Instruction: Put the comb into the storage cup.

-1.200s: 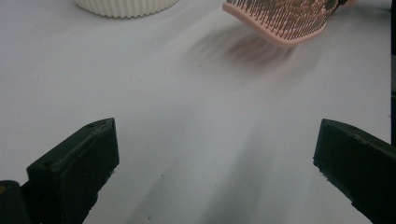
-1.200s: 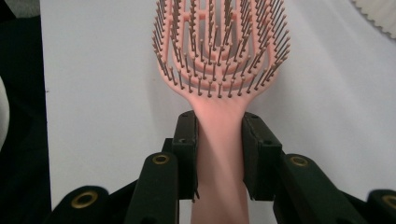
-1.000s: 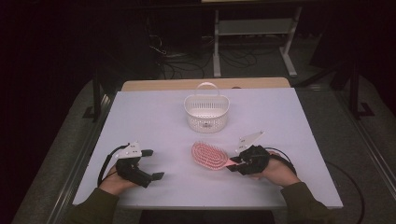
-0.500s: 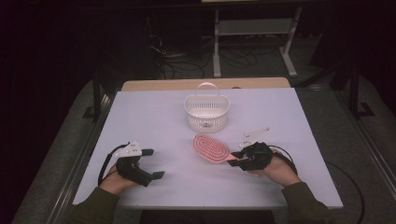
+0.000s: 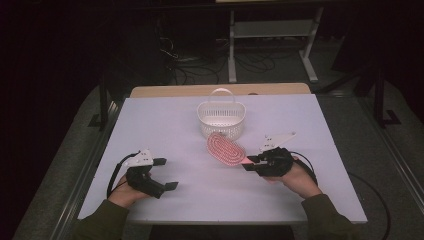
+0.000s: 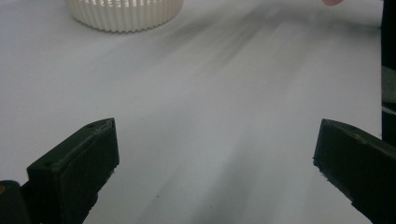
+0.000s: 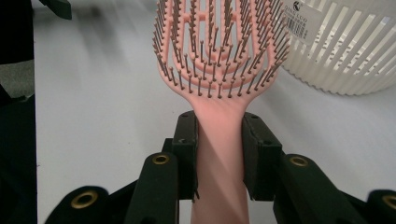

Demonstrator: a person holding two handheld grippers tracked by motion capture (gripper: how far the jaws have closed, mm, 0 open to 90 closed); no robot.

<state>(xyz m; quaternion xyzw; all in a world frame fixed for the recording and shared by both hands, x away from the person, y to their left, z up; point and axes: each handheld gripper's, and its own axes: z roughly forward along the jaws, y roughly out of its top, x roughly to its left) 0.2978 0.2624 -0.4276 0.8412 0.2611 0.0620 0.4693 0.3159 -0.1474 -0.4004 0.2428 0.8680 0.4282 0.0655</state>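
The right gripper (image 7: 219, 154) fingers pinch the pink hairbrush (image 5: 226, 148) handle (left gripper (image 5: 159, 174) fingers spread, idle); dropping it into the white basket (image 5: 220, 120) remains.

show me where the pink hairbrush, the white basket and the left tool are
pink hairbrush (image 7: 219, 42): right gripper view, on the bristled head.
white basket (image 5: 221, 121): high view, on the slatted front wall.
left tool (image 5: 163, 174): high view, midway between its two open jaw tips.
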